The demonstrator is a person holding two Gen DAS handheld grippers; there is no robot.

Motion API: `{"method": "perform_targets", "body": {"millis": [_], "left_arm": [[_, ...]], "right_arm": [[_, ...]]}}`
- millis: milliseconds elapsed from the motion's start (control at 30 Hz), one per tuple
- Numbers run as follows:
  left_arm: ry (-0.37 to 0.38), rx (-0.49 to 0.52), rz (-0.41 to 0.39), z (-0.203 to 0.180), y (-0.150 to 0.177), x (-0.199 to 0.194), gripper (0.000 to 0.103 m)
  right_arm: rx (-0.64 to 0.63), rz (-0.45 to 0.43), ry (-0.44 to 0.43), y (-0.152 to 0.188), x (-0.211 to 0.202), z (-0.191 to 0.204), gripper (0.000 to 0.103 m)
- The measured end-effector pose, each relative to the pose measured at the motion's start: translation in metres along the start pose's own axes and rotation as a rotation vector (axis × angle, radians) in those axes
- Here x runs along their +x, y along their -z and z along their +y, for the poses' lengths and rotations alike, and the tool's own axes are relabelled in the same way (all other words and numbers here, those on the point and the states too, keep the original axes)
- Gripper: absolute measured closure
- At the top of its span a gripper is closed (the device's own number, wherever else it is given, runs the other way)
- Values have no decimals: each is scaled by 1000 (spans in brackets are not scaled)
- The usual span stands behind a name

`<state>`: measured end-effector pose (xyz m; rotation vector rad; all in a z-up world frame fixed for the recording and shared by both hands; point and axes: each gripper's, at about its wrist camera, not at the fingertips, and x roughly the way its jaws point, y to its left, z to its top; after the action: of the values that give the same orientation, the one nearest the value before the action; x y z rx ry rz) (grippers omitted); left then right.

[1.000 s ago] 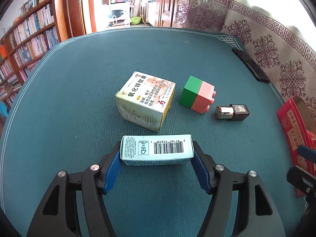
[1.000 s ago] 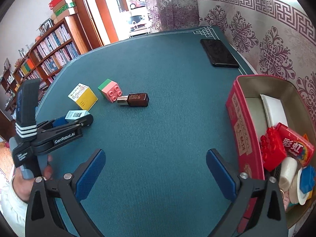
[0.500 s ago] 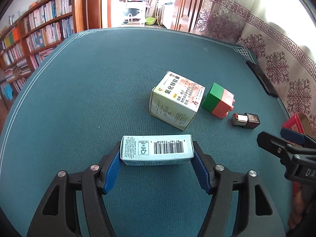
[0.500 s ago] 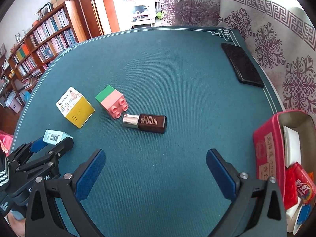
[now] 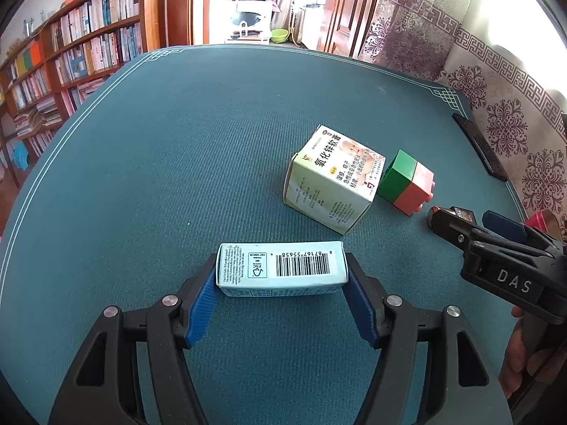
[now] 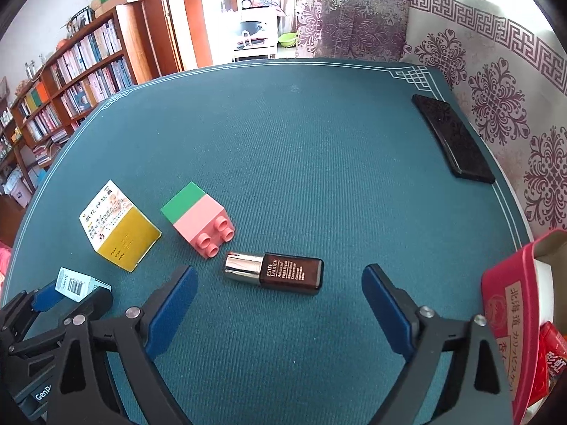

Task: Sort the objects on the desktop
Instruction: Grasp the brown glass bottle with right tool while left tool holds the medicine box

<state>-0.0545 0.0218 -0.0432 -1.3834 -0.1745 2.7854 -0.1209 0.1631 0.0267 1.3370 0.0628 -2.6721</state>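
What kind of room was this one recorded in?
Probably a home study or living room: a wooden bookshelf packed with books, patterned curtains beside a table with a teal cloth, and a doorway to another room.

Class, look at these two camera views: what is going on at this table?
A person is sorting small things with two hand-held grippers. The left gripper grips a pale blue carton. The right gripper, its jaws just closing, is open around a dark bottle lying on the green table, not yet touching it.

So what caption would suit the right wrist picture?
Open right gripper, jaws just narrowing, approaching the brown bottle lying on the teal table.
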Motion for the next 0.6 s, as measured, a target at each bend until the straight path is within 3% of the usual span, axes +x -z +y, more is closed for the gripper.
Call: {"method": "perform_targets", "body": {"millis": [167, 600], "left_arm": [[-11, 12, 0, -1, 0, 0, 34], [6, 31, -7, -5, 1, -3, 34]], "right_arm": [[-14, 30, 30, -1, 14, 4, 37], [-16, -6, 30, 9, 1, -1, 37]]}}
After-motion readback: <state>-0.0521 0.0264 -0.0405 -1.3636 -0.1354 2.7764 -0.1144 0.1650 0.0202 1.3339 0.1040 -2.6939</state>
